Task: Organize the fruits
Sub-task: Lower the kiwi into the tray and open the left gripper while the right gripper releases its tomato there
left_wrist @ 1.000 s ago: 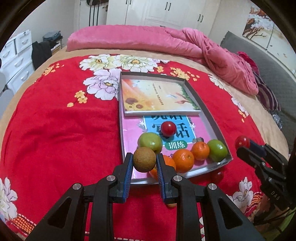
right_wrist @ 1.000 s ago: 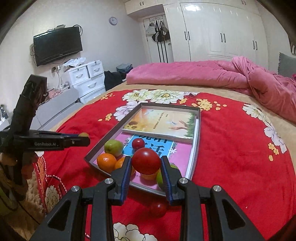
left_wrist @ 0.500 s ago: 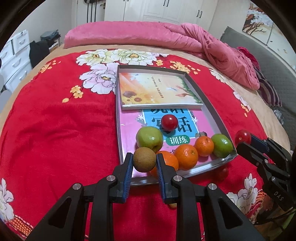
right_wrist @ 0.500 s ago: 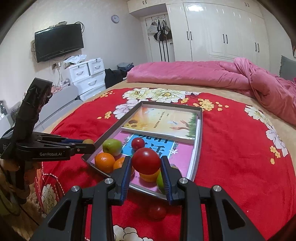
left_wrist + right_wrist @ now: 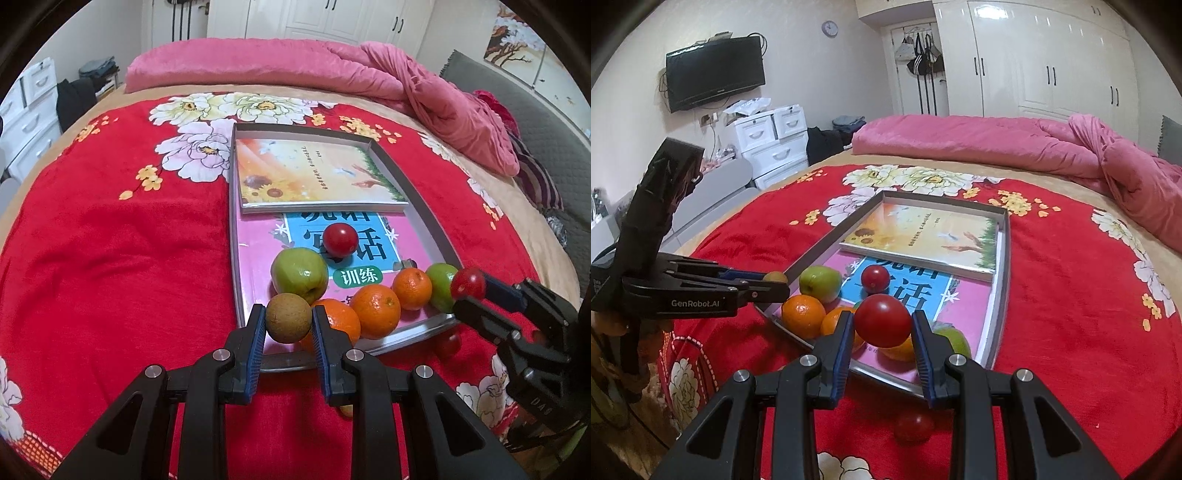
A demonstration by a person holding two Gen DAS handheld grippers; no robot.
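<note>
My left gripper (image 5: 289,324) is shut on a small brown round fruit (image 5: 289,322), held just over the near rim of the grey tray (image 5: 424,212). My right gripper (image 5: 882,325) is shut on a red tomato (image 5: 882,320) above the tray's near edge (image 5: 886,374). In the tray lie a green apple (image 5: 299,274), a small red tomato (image 5: 340,240), three oranges (image 5: 376,311) and a second green fruit (image 5: 439,286). From the left wrist view the right gripper (image 5: 468,283) shows at the right; from the right wrist view the left gripper (image 5: 775,277) shows at the left.
Two books (image 5: 314,177) lie in the tray's far half. A loose red tomato (image 5: 914,426) rests on the red floral blanket (image 5: 110,240) in front of the tray. A pink duvet (image 5: 295,62) is piled at the far end; white drawers (image 5: 772,140) stand left.
Both views have crept slightly closer to the tray. Each gripper still holds its fruit, and the fruits in the tray have not shifted.
</note>
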